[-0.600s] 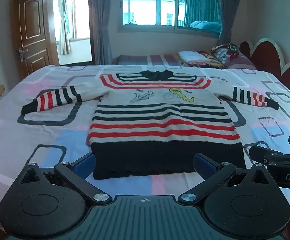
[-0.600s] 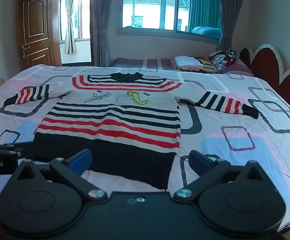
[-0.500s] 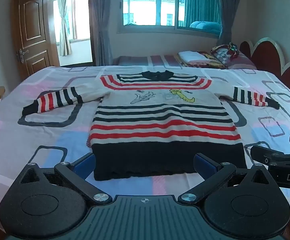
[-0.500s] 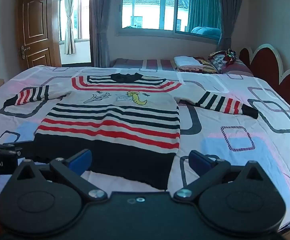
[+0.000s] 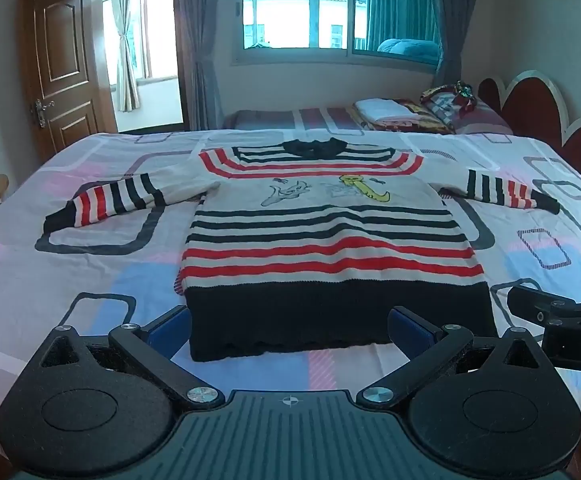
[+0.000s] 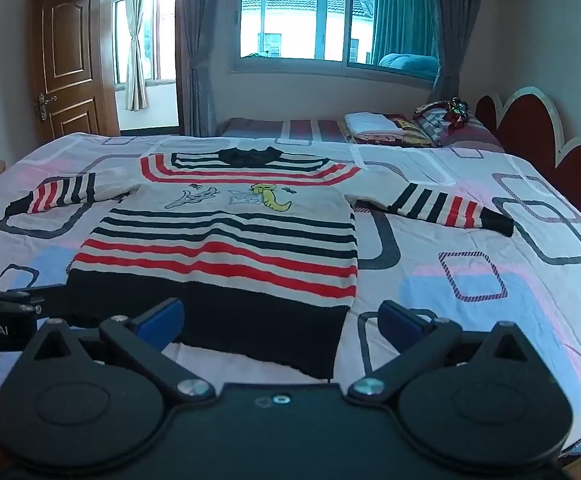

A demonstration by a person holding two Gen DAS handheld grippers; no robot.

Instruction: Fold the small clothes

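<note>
The left gripper (image 5: pixel 289 330) hangs spread wide over the black hem of the striped sweater (image 5: pixel 322 240) lying flat on the bed (image 5: pixel 90 256), sleeves outstretched, the right gripper (image 6: pixel 280 320) likewise wide apart near its hem corner.

Your right tool (image 6: pixel 280 322) is hanging just off the near edge of the bed (image 6: pixel 490 296), both blue pads spread wide with nothing between them. The striped sweater (image 6: pixel 226 248) lies flat in front of you, sleeves out to both sides, black hem closest and its right corner sitting between your pads in the view. Your left tool (image 6: pixel 6 304) pokes in from the left edge, beside the hem's other corner. Folded clothes (image 6: pixel 374 124) sit way back by the headboard (image 6: pixel 530 128).
</note>
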